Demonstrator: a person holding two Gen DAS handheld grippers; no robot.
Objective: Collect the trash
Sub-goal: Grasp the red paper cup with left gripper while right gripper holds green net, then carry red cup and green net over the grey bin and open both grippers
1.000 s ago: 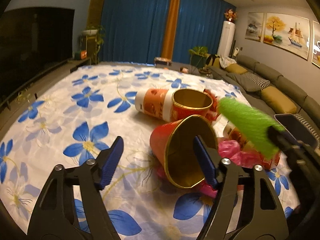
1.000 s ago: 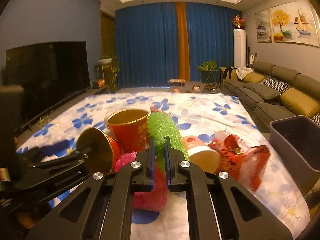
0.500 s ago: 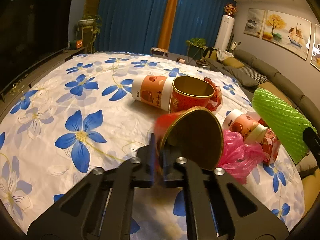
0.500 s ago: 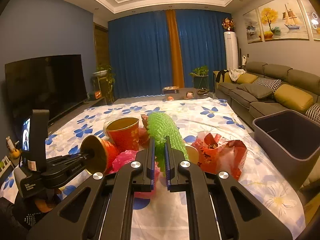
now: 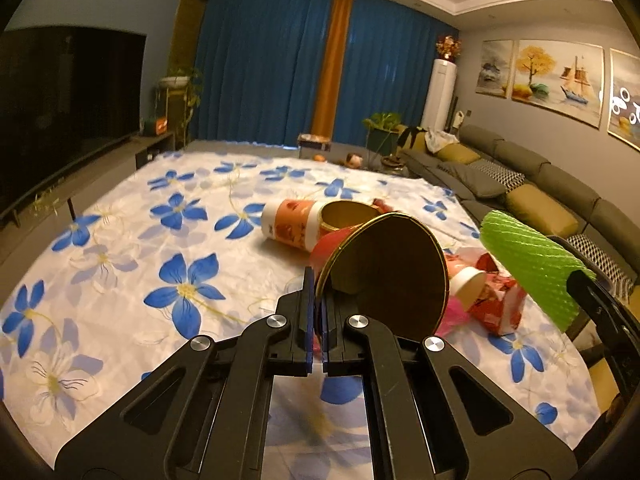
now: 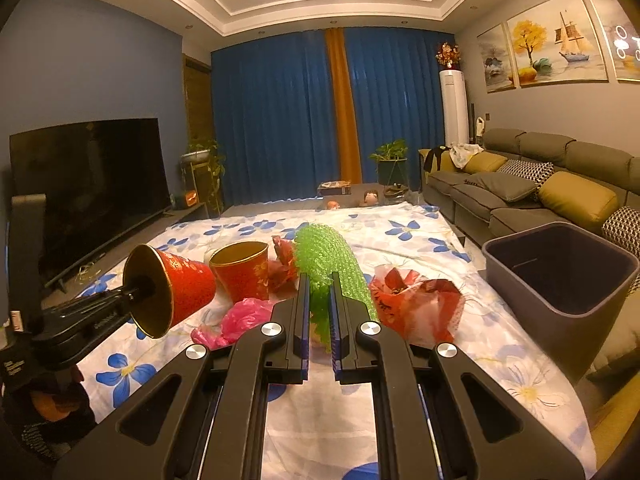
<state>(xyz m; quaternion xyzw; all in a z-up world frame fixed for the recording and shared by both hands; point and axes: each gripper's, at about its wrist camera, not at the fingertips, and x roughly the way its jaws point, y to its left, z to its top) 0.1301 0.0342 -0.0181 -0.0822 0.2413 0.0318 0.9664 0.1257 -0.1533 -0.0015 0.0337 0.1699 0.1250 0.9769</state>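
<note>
The left gripper [image 5: 316, 280] is seen with its jaws closed on the gold rim of a red paper cup [image 5: 384, 268], which is held clear of the floral sheet [image 5: 120, 240], its gold-lined mouth turned toward the left wrist camera. In the right wrist view the same cup [image 6: 176, 288] is shown tilted on its side in the air, pinched at the rim by the left gripper [image 6: 138, 290].

The right gripper [image 6: 320, 280] is clamped on a green foam net sleeve [image 6: 328, 260], which sticks out forward and upward between the jaws. In the left wrist view the sleeve [image 5: 528, 264] is seen at the right, held above the sheet.

More trash is left lying on the sheet. A second red cup [image 6: 242, 270] with a gold rim is standing upright just behind the held one. A white and orange cup [image 5: 292, 226] is lying on its side next to it. A crumpled pink plastic bag [image 6: 244, 318] is spread in front of the cups, and a crumpled red wrapper [image 6: 416, 304] is lying to the right of the sleeve. A small cup with a white rim [image 5: 470, 286] is partly covered by the wrapper.

A dark grey bin [image 6: 560, 276] is placed at the right edge of the sheet, beside the sofa [image 6: 520, 192], its mouth open upward.
</note>
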